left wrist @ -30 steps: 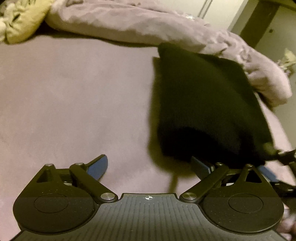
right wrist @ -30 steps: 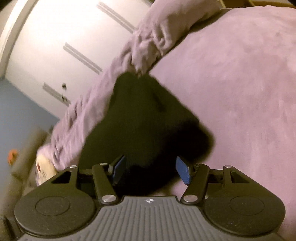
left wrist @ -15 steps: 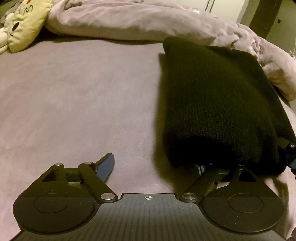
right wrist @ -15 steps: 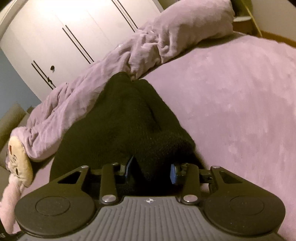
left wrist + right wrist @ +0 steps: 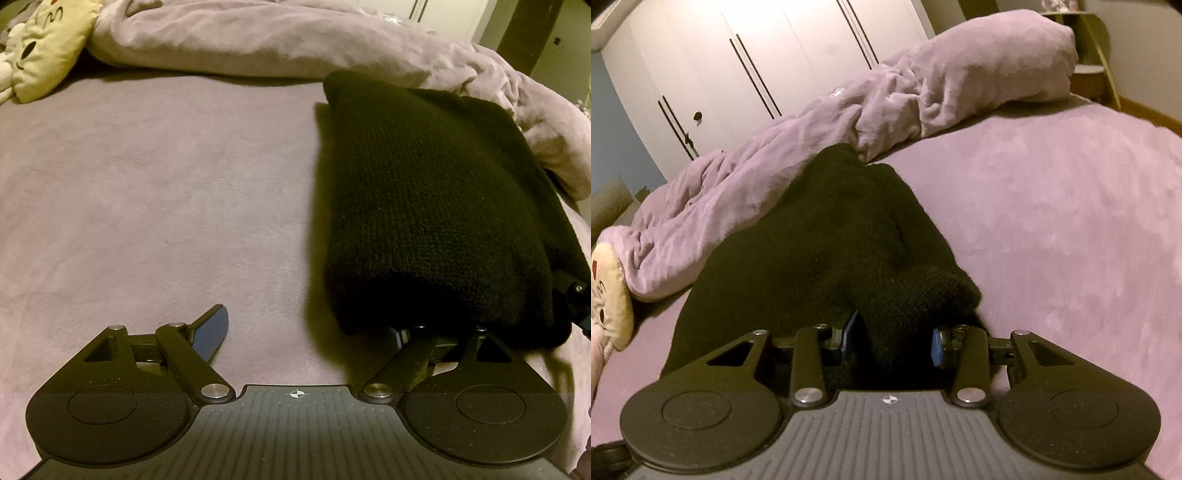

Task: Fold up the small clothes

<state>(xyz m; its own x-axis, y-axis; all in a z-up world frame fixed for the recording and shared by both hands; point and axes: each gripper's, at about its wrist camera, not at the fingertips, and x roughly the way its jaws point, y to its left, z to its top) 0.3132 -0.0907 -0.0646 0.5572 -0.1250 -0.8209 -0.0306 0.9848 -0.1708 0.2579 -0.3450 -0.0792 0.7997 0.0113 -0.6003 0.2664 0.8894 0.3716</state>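
A black knit garment (image 5: pixel 424 203) lies folded into a thick band on the mauve bed (image 5: pixel 147 184), at the right of the left wrist view. My left gripper (image 5: pixel 306 325) stands open at its near edge. The left pad (image 5: pixel 210 336) is bare over the sheet, and the right finger is hidden under the garment's hem. In the right wrist view my right gripper (image 5: pixel 892 332) is shut on a bunched near corner of the black garment (image 5: pixel 820 258), with both blue pads pressed into the knit. Part of that gripper shows at the far right edge (image 5: pixel 574 295).
A crumpled mauve blanket (image 5: pixel 258 40) runs along the far side of the bed, touching the garment's far end. A cream plush toy (image 5: pixel 40 55) lies at the far left corner. White wardrobe doors (image 5: pixel 738 55) and a small side table (image 5: pixel 1089 66) stand beyond the bed.
My right gripper has closed onto the garment's corner and rolled level. The garment, blurred in motion before, now lies still. My left jaws have narrowed a little.
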